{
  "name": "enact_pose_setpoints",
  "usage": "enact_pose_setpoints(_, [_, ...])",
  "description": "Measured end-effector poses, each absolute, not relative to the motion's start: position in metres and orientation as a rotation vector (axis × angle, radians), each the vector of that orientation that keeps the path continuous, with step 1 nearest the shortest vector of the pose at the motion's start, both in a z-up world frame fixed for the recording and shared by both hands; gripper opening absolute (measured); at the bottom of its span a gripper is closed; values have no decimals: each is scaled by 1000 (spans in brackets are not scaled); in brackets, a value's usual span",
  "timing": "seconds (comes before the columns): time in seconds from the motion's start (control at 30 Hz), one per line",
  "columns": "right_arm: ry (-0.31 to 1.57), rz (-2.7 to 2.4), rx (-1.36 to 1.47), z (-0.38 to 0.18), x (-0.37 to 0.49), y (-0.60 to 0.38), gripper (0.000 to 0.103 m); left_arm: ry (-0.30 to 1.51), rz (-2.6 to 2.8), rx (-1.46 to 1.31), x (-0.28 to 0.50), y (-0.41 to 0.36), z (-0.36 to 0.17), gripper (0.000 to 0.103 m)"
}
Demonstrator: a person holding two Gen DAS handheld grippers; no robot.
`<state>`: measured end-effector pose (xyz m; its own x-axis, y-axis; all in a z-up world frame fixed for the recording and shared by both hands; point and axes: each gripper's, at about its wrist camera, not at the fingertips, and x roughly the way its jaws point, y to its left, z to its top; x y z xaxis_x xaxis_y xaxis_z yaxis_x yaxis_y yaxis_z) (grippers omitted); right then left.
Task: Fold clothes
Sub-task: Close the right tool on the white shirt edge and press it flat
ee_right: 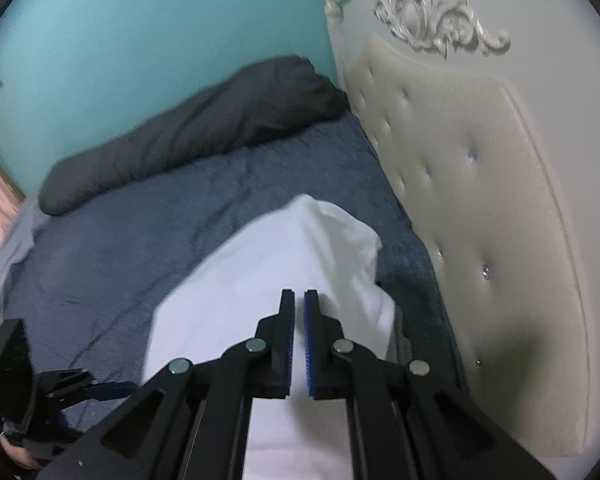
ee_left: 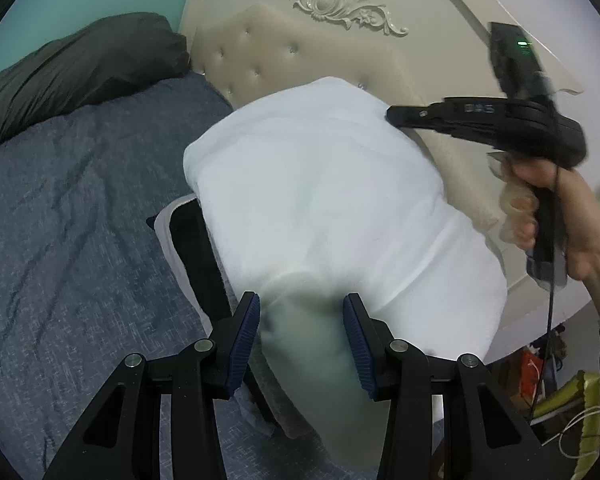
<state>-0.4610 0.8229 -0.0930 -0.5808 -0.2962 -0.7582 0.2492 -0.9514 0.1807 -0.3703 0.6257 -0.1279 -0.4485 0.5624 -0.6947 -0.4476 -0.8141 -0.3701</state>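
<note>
White cloth: a big soft white piece of clothing, bunched up on the blue bed cover. It lies near the headboard.
Left gripper: its two blue pads stand apart with a thick fold of the white cloth between them. The pads seem to press the fold on both sides, so it looks like it is holding the cloth.
Right gripper: its jaws are pressed together with nothing in them. It hangs in the air above the white cloth.
Right hand: wrapped around the black handle of the right gripper.
Writing: a few small letters on the side of the right gripper, too blurry to read.
Dark thing: a black item sticks out from under the white cloth.
Pillow: dark grey, by the teal wall.
</note>
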Motion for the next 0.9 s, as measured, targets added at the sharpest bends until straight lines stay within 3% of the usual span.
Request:
enact_pose_setpoints(0.5, [-268, -2545, 1425, -157, -489, 854, 0, -160, 2237, -1118, -368, 625, -126, 48])
enact_pose_setpoints(0.9, [-302, -2611, 1111, -94, -447, 860, 0, -155, 2262, -1081, -365, 614, -103, 47])
